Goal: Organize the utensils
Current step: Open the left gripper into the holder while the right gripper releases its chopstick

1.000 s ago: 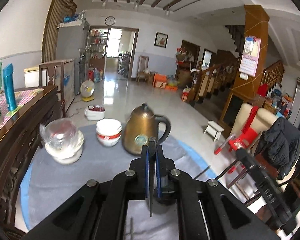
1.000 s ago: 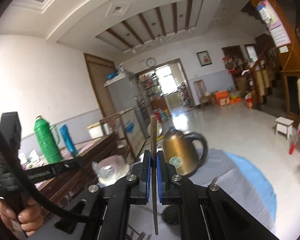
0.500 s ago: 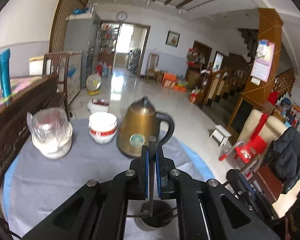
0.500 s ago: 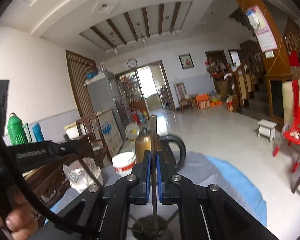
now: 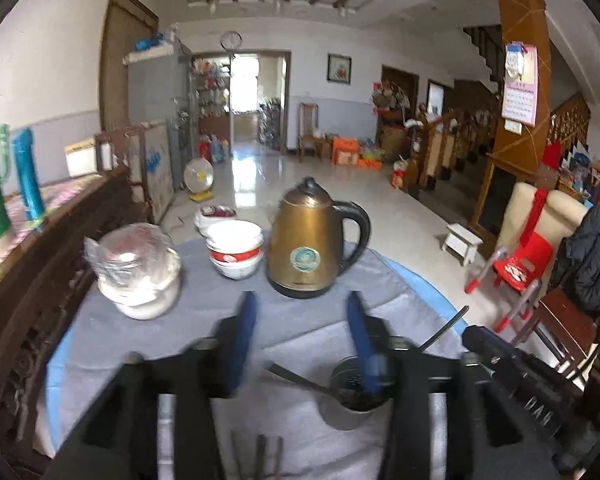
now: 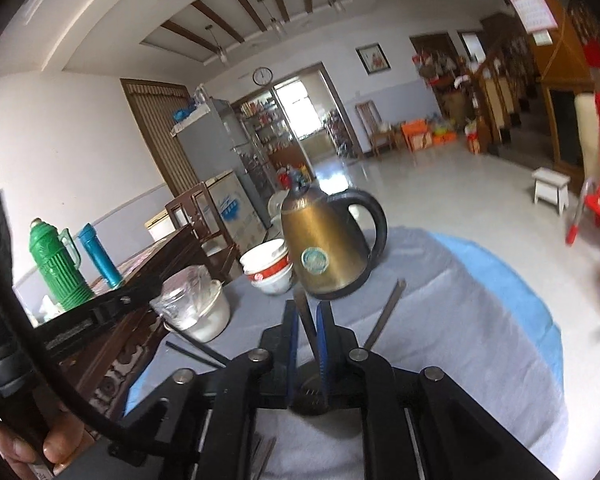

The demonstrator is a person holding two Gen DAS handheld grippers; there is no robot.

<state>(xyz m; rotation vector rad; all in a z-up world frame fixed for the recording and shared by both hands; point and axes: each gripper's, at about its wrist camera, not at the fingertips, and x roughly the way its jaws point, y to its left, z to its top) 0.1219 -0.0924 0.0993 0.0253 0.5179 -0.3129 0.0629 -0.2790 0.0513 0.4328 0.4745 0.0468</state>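
A metal cup holder [image 5: 350,400] stands on the grey cloth with two utensils in it, one handle [image 5: 296,378] leaning left and one handle [image 5: 446,330] leaning right. My left gripper [image 5: 302,300] hangs just above it, its jaws opening wide with nothing between them. In the right wrist view my right gripper [image 6: 307,306] is over the same cup [image 6: 312,398]. Its jaws are opening, and a thin metal utensil [image 6: 306,320] stands tilted and loose between the blue pads [image 6: 323,344], its lower end in the cup. More loose utensils [image 5: 260,454] lie near the table's front edge.
Behind the cup stand a brass kettle [image 5: 310,240], stacked white bowls [image 5: 234,250] and a plastic-wrapped bowl [image 5: 136,276]. A dark wooden bench [image 5: 40,264] runs along the left. The round table's edge [image 5: 420,280] drops off on the right. A person's hand [image 6: 32,446] grips the left gripper's handle.
Both grippers sank toward the cup, each shut on an upright utensil. The left jaws have spread and its utensil now rests in the cup. The right jaws have parted a little.
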